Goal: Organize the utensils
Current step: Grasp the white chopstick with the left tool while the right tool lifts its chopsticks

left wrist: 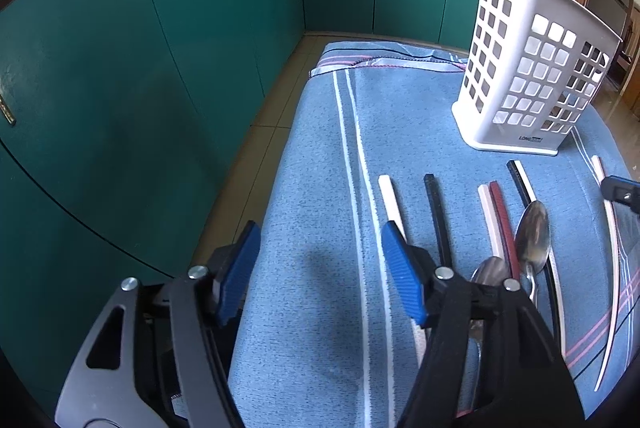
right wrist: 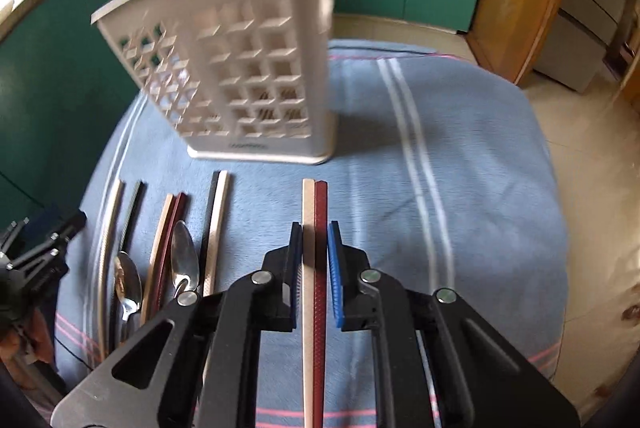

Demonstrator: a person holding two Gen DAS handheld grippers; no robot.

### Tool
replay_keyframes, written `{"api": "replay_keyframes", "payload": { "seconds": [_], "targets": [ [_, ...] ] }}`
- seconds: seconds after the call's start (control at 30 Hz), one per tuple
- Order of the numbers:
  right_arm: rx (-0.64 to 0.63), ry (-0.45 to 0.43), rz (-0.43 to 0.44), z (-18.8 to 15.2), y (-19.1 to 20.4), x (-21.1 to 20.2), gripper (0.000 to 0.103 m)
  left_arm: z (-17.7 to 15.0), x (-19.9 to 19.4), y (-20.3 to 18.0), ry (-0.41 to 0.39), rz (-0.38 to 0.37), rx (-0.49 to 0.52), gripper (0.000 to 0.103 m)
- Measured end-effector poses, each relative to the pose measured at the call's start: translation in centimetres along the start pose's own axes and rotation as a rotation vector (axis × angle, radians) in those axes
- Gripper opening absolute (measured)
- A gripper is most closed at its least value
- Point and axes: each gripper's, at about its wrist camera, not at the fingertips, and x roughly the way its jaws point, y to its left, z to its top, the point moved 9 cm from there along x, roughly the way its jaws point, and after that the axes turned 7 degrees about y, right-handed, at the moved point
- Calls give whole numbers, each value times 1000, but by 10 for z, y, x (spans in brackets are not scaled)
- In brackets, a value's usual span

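- Left wrist view: the left tongs (left wrist: 320, 268) hang with jaws wide apart and nothing between them, above the blue striped cloth (left wrist: 312, 187) that covers the worktop.
- The caddy (left wrist: 532, 67), white and perforated, stands upright at the far right of the cloth. Chopsticks lie loose in a row in front of it: a white stick (left wrist: 390, 199), a black stick (left wrist: 438, 220) and a pink-and-red pair (left wrist: 498, 224).
- Two spoons (left wrist: 532, 236) lie among them, touching their neighbours. Risk: a grab here could drag a spoon or a stray stick along, because the pieces overlap.
- The right blue pad sits just over the white stick; closing now would likely catch only its edge and flick it aside.
- Right wrist view: the right tongs (right wrist: 314, 260) are clamped on a cream-and-red pair (right wrist: 314, 207), which runs straight out between the pads towards the caddy (right wrist: 240, 59). No earlier frame is shown.
- The frame is blurred, which suggests quick travel. Risk: the two sticks could slide against each other or fan apart in the grip.
- The long free ends could strike the caddy's rim or wall and tip it, since it looks light.
- The left tongs (right wrist: 48, 240) wait well apart at the left edge.
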Motion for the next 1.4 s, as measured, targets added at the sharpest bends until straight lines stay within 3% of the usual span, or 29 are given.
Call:
{"api": "replay_keyframes", "payload": {
  "seconds": [0.1,0.17,0.33,0.57,0.8,0.83,0.9,0.97,1.2,1.4],
  "targets": [
    [30,-21,-10,-8,-12,-14,29,1,-3,-2,-6,-1,3,67],
    [45,-17,-42,2,-23,-8,29,2,-4,-3,-8,1,5,67],
    [47,46,-86,-9,-35,18,29,1,-5,-5,-7,5,10,68],
    [-4,102,-125,-16,-25,49,29,0,-1,-1,2,13,7,70],
    [-13,102,-136,-21,-24,52,29,2,5,-1,7,15,17,70],
    [-25,103,-141,-22,-22,50,28,5,7,-2,5,15,23,70],
    [-42,106,-123,-17,-17,58,15,10,11,-3,8,13,31,70],
    [-56,115,-122,-16,-12,59,9,16,16,-5,27,-2,35,69],
    [-70,100,-125,-18,-9,56,10,28,37,-23,104,-75,63,60],
    [-86,131,-111,-15,-12,58,12,29,50,-42,146,-22,145,53]
  ]
}}
